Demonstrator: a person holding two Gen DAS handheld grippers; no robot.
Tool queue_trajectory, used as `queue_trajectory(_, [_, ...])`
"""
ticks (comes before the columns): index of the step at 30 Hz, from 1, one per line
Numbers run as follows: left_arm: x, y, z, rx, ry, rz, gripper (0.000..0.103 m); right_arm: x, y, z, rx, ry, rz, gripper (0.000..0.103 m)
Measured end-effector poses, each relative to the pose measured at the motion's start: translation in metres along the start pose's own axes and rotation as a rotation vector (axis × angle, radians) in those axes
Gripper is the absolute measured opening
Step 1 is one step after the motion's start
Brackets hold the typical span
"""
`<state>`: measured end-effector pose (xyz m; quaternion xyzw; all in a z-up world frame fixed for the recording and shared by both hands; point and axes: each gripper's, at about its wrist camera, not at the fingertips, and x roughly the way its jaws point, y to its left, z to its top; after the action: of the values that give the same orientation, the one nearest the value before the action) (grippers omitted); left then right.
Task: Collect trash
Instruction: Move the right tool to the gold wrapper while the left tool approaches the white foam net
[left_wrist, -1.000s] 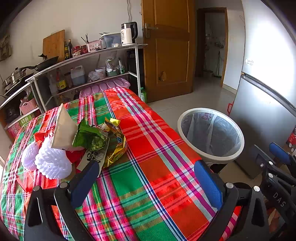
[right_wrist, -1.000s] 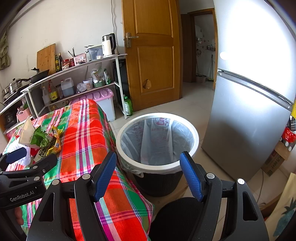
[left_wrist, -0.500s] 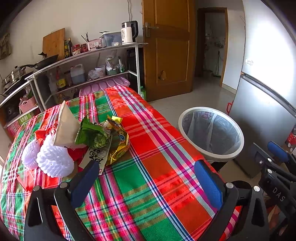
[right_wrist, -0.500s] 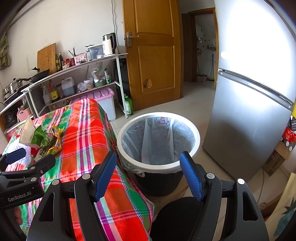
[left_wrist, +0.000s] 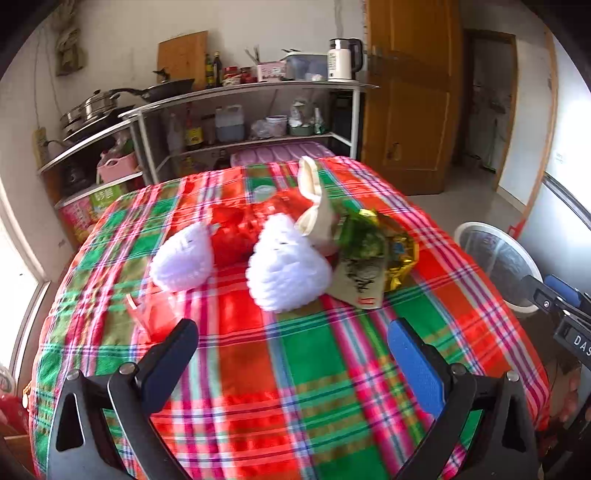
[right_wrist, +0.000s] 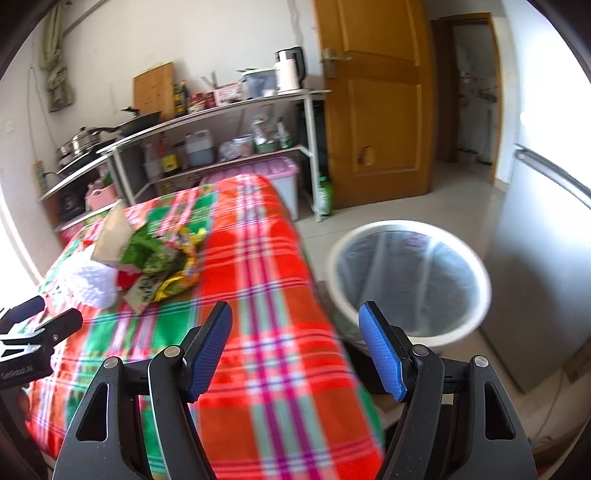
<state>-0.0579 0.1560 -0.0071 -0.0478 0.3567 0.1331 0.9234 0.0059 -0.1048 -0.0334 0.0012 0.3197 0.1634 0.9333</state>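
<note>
A pile of trash lies on the plaid tablecloth (left_wrist: 295, 369): two white foam nets (left_wrist: 288, 273), red plastic (left_wrist: 232, 236), a beige paper bag (left_wrist: 317, 218), a green wrapper (left_wrist: 358, 236) and a gold wrapper (left_wrist: 399, 258). My left gripper (left_wrist: 295, 347) is open and empty, a short way in front of the pile. My right gripper (right_wrist: 295, 332) is open and empty over the table's right edge, between the pile (right_wrist: 147, 258) and the white-rimmed lined trash bin (right_wrist: 406, 280) on the floor.
A metal shelf rack (left_wrist: 258, 110) with pots, bottles and a kettle stands behind the table. A pink bin (right_wrist: 273, 173) sits below it. A wooden door (right_wrist: 369, 110) is at the back and a steel fridge (right_wrist: 546, 258) to the right of the trash bin.
Both grippers have swung left toward the table. The trash pile is now centred ahead of my left gripper, and the bin has shifted to the right in both views. Both stay open.
</note>
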Motion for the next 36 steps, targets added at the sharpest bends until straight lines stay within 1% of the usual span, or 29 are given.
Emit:
queue_trajectory(3, [0.004,0.032,0.002,-0.076,0.016,0.027,0.103,0.015,0.019,0.005,-0.026,0.026,0.062,0.071])
queue_trajectory(6, [0.006,0.056,0.003,-0.113,0.005,0.062,0.103,0.026,0.036,0.009,-0.054,0.041,0.092,0.071])
queue_trajectory(9, [0.010,0.079,0.004,-0.156,0.009,0.062,0.103,0.039,0.052,0.015,-0.079,0.054,0.153,0.071])
queue_trajectory(11, [0.012,0.090,0.006,-0.162,0.001,0.071,0.103,0.048,0.058,0.019,-0.091,0.061,0.152,0.071])
queue_trajectory(13, [0.015,0.100,0.008,-0.171,-0.001,0.064,0.103,0.058,0.062,0.026,-0.088,0.062,0.150,0.071])
queue_trajectory(18, [0.031,0.117,0.017,-0.177,0.016,0.047,0.103,0.088,0.070,0.035,-0.085,0.134,0.163,0.071])
queue_trajectory(20, [0.037,0.121,0.021,-0.175,0.020,0.020,0.103,0.094,0.072,0.038,-0.086,0.143,0.167,0.070])
queue_trajectory(23, [0.042,0.124,0.028,-0.182,0.015,0.000,0.103,0.103,0.073,0.045,-0.082,0.150,0.173,0.061])
queue_trajectory(24, [0.045,0.126,0.031,-0.183,0.019,-0.001,0.103,0.107,0.074,0.047,-0.078,0.165,0.177,0.056])
queue_trajectory(25, [0.049,0.127,0.032,-0.181,0.027,-0.010,0.103,0.109,0.074,0.049,-0.075,0.172,0.176,0.052])
queue_trajectory(27, [0.060,0.130,0.036,-0.183,0.054,-0.029,0.103,0.116,0.074,0.051,-0.073,0.192,0.178,0.048])
queue_trajectory(28, [0.064,0.130,0.037,-0.181,0.067,-0.030,0.103,0.118,0.075,0.052,-0.075,0.199,0.180,0.047])
queue_trajectory(30, [0.068,0.128,0.040,-0.163,0.059,-0.038,0.103,0.120,0.078,0.053,-0.083,0.205,0.194,0.047])
queue_trajectory(32, [0.074,0.127,0.042,-0.167,0.064,-0.036,0.103,0.124,0.081,0.053,-0.093,0.211,0.195,0.046])
queue_trajectory(33, [0.077,0.129,0.043,-0.174,0.066,-0.036,0.103,0.125,0.084,0.052,-0.101,0.214,0.193,0.044])
queue_trajectory(34, [0.081,0.129,0.043,-0.181,0.081,-0.035,0.103,0.128,0.085,0.052,-0.111,0.218,0.187,0.040])
queue_trajectory(36, [0.087,0.130,0.041,-0.187,0.102,-0.053,0.101,0.131,0.087,0.050,-0.115,0.231,0.183,0.035])
